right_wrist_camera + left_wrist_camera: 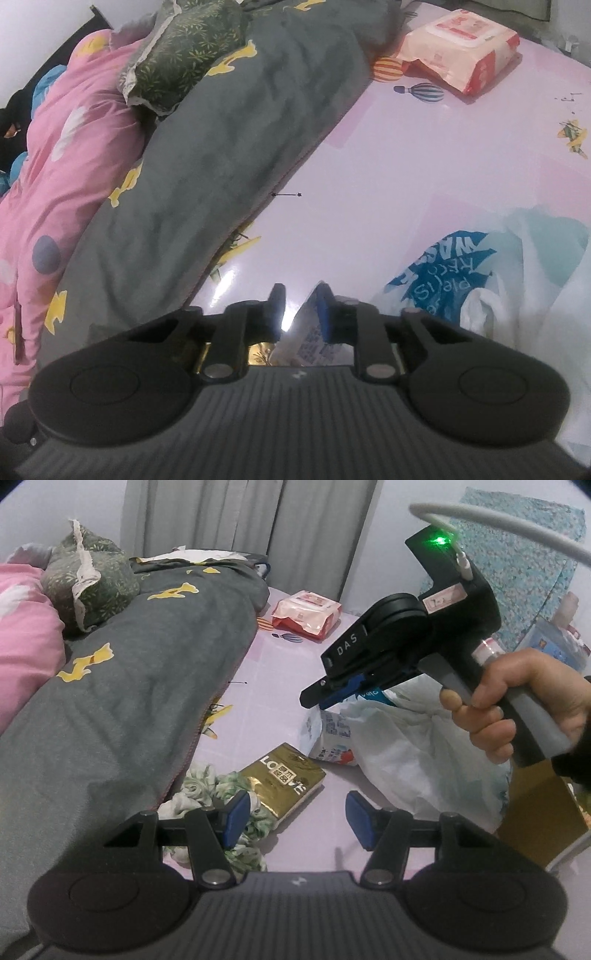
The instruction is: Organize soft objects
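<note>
On the lilac sheet lie a gold tissue pack, a crumpled green-and-white cloth, a white-and-blue soft pack and a white plastic bag. My left gripper is open just above the cloth and the gold pack. My right gripper hovers above the white-and-blue pack; in its own view the right gripper stands part open with the pack's corner between the fingers, apart from them. A pink wipes pack lies far back.
A grey quilt with yellow prints lies along the left, with a green pillow and a pink duvet beyond it. A brown cardboard box stands at the right edge. Grey curtains hang behind.
</note>
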The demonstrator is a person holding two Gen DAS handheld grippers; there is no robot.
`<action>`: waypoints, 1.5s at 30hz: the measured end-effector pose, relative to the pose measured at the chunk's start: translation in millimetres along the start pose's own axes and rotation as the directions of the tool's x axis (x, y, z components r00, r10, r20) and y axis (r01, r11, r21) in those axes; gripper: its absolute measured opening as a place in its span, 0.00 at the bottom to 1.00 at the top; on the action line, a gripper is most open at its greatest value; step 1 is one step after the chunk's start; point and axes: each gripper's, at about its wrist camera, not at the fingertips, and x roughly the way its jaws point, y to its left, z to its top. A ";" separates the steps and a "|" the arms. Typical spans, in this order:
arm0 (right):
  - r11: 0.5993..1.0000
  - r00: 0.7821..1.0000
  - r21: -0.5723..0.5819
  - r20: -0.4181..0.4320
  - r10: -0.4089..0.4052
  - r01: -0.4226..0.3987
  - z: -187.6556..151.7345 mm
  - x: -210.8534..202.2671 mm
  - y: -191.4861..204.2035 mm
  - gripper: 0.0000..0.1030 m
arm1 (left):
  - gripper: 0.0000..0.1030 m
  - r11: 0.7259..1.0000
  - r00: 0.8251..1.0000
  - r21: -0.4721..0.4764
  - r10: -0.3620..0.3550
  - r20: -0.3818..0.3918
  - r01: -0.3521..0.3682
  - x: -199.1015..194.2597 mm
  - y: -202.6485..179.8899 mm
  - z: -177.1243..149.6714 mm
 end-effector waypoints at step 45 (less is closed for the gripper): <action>0.979 0.983 0.095 0.051 0.174 -0.178 36.4 18.6 -15.7 0.01 | 0.57 0.997 0.998 -0.043 0.062 0.004 -0.062 3.0 13.8 12.7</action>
